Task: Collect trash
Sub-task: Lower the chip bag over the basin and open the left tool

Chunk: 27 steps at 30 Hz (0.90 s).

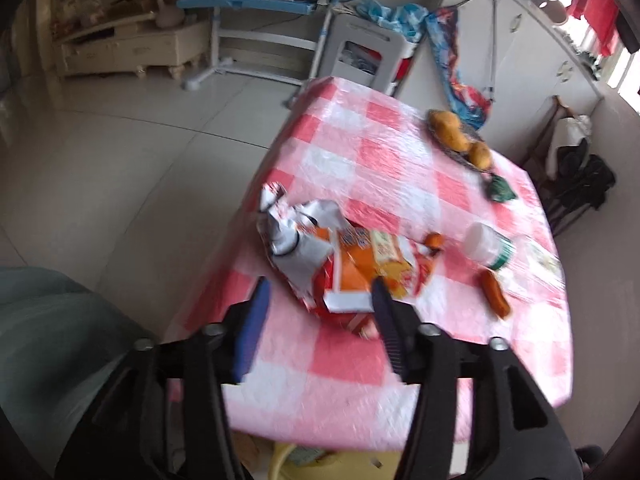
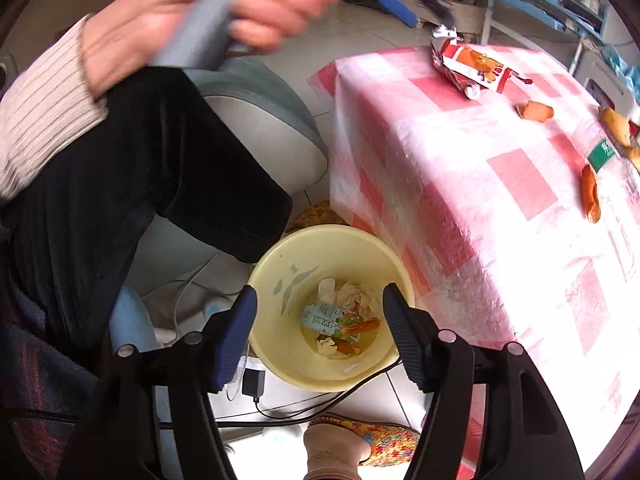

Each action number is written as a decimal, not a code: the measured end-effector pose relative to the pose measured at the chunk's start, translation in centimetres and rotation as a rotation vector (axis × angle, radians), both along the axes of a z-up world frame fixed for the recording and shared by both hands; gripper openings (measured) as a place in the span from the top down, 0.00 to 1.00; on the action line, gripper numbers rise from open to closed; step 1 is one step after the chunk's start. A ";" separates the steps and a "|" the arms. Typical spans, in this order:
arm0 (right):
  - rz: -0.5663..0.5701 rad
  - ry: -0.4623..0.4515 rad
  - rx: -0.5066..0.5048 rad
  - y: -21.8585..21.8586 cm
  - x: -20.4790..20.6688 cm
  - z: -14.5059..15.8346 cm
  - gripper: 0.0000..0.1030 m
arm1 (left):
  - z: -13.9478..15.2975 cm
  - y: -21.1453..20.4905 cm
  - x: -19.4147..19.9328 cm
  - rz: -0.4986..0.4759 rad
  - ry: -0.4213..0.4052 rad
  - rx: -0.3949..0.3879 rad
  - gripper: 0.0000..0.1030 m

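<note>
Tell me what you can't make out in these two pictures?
- Print on the crumpled orange and silver snack bag: left wrist view, motion blur.
- Label of the white plastic bottle with green band: left wrist view, blurred.
- Some scraps in the pale yellow plastic bin: right wrist view, too small and tangled.
- Left gripper beyond the person's left hand: right wrist view, blurred, cut by the top edge.
</note>
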State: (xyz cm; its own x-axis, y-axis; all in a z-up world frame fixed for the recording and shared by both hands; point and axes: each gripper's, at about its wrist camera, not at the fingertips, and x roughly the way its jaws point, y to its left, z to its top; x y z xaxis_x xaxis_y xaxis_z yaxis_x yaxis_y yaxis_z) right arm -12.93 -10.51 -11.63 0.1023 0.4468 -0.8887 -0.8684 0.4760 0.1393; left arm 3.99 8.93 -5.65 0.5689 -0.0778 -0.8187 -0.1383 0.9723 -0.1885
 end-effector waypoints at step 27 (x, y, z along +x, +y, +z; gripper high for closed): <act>-0.115 -0.140 0.011 -3.3 1.3 2.3 0.39 | 0.6 -1.7 -3.4 0.006 -0.052 0.000 0.85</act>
